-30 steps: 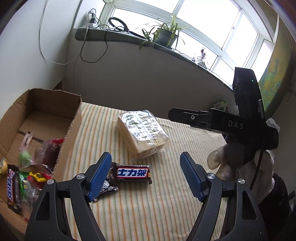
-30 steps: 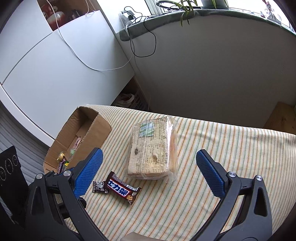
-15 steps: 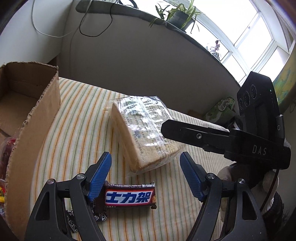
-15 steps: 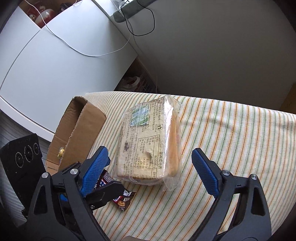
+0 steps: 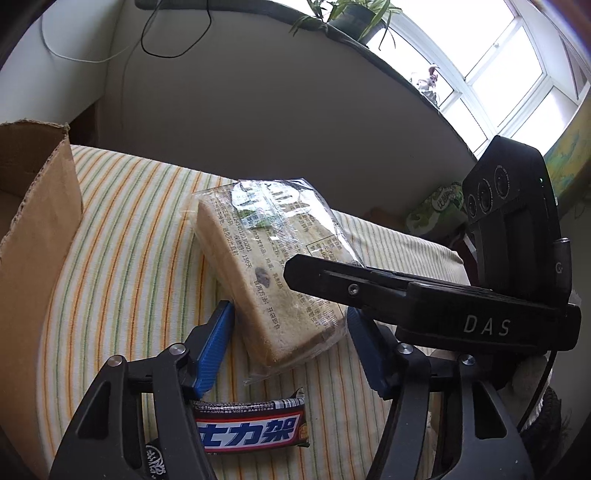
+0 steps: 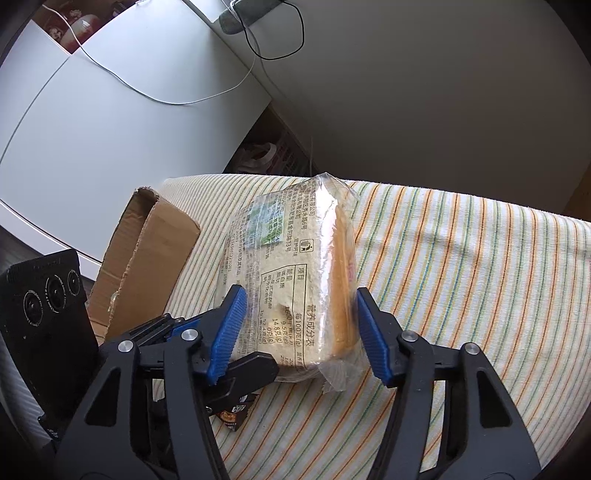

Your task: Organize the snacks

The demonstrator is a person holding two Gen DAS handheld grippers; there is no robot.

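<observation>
Left wrist view gives me what the other camera mostly hides: the chocolate bar lying flat on the striped cloth at the near edge, just under my left gripper, with its blue-and-white label readable. My left gripper's blue pads sit spread on either side of the near end of the wrapped bread loaf; I cannot tell whether they touch the wrapper, and they have hold of nothing that I can confirm. From this side the right gripper's black body crosses in front of the loaf's right half. Right wrist view shows the loaf lengthwise, nutrition label up, with my right gripper also wide apart and straddling the loaf's near end, the right pad close against the crust side; again I cannot say it is gripping. Only a dark corner of the chocolate bar peeks out below the left gripper's finger there. The cardboard box stands at the left on the cloth, near the loaf but apart from it; the left view shows just its brown wall. Behind the cloth is a plain grey wall, with a window ledge carrying a potted plant and dangling cables, and white cabinet panels at far left.
</observation>
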